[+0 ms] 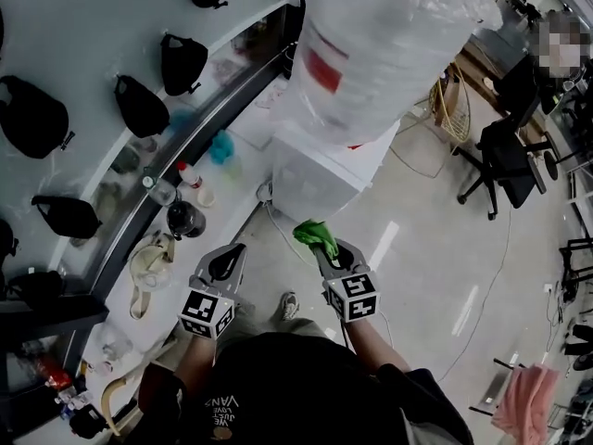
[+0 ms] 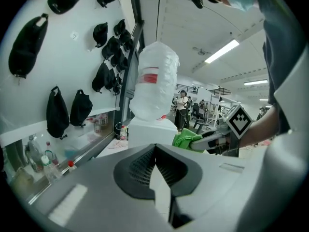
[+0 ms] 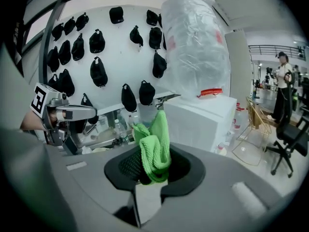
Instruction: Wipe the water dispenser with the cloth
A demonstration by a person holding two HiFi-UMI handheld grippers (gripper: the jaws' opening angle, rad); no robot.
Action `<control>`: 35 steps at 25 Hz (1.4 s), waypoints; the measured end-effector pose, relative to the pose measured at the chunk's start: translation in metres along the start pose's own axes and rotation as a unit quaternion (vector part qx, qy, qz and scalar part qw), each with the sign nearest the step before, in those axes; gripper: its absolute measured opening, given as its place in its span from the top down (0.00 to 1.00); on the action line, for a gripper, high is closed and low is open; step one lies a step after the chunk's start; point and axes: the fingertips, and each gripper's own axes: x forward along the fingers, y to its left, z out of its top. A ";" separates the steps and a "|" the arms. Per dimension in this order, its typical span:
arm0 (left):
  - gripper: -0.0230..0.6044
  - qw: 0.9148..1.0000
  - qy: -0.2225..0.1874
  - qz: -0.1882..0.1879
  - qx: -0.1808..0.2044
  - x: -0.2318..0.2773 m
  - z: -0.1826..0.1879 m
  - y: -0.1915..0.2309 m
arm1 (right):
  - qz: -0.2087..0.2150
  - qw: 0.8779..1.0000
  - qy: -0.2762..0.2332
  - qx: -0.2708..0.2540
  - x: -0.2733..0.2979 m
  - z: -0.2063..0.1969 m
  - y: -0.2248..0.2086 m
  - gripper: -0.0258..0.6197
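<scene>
The water dispenser is a white box (image 1: 320,179) that carries a big bottle wrapped in clear plastic (image 1: 380,44). It stands just ahead of both grippers. My right gripper (image 1: 322,247) is shut on a bright green cloth (image 1: 316,235), held a short way from the dispenser's front face, not touching it. In the right gripper view the cloth (image 3: 155,144) bunches up between the jaws, with the dispenser (image 3: 205,122) beyond. My left gripper (image 1: 236,252) hangs to the left, shut and empty. The left gripper view shows the dispenser (image 2: 149,129) and the cloth (image 2: 186,140).
A counter (image 1: 232,216) with a dark kettle (image 1: 183,219), cups and bottles runs along the left. Black bags (image 1: 139,105) hang on the white wall behind it. A black office chair (image 1: 505,160) stands at the right, and cables cross the floor (image 1: 505,248).
</scene>
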 end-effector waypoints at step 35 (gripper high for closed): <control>0.96 0.983 0.070 -0.169 0.029 0.067 -0.055 0.127 | -0.163 0.985 -0.014 0.059 0.248 0.051 -0.039 0.82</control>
